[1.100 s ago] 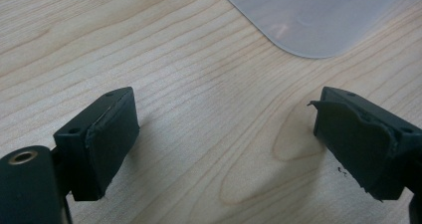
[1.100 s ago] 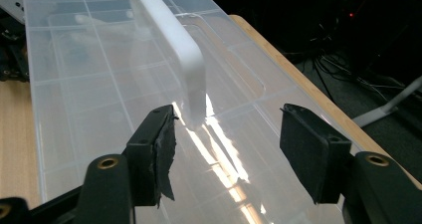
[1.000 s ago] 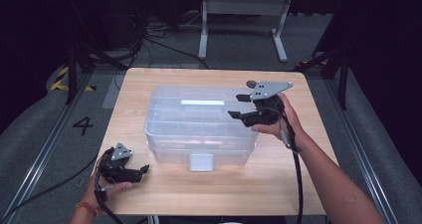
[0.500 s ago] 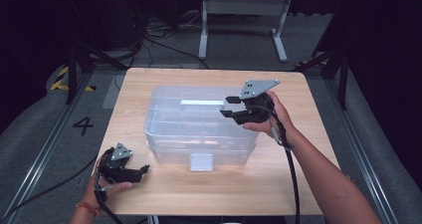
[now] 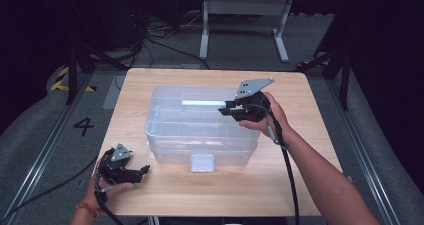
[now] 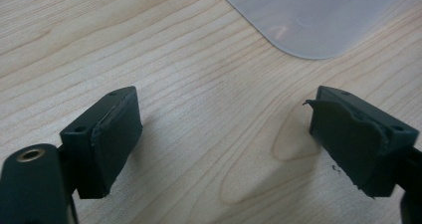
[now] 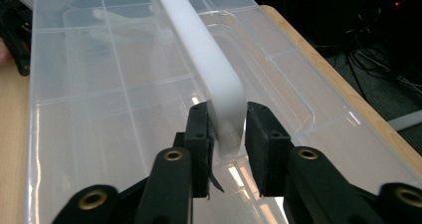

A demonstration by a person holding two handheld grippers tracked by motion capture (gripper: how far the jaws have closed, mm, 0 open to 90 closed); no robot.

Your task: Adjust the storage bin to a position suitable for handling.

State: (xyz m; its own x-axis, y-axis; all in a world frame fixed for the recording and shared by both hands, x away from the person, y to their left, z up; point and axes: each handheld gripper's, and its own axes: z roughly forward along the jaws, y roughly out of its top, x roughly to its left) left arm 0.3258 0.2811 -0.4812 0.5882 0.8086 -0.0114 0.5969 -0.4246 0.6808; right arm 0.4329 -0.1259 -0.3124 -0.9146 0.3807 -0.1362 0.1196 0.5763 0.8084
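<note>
Left gripper (image 5: 141, 170) sits low over the near-left corner of the light wooden bench (image 5: 300, 135), held in the person's left hand (image 5: 107, 182). Its fingers (image 6: 112, 134) are spread wide with only bare wood between them (nothing gripped), and one rounded corner of the clear plastic lidded storage box (image 5: 200, 125) shows just ahead in the left gripper view. The pad on the other finger looks torn at its edge.

The box stands mid-bench, lid on, with a grey rectangular latch tab (image 5: 202, 162) on its near side. A long white plastic handle bar (image 5: 202, 103) runs along the lid top.

Right gripper (image 5: 226, 109) is over the right end of the lid, held in the right hand (image 5: 267, 117). Its fingers (image 7: 199, 134) are clenched on the rounded end of the handle bar (image 7: 219, 89), one on each side, touching it. The lid's moulded grid pattern is visible underneath.
</note>
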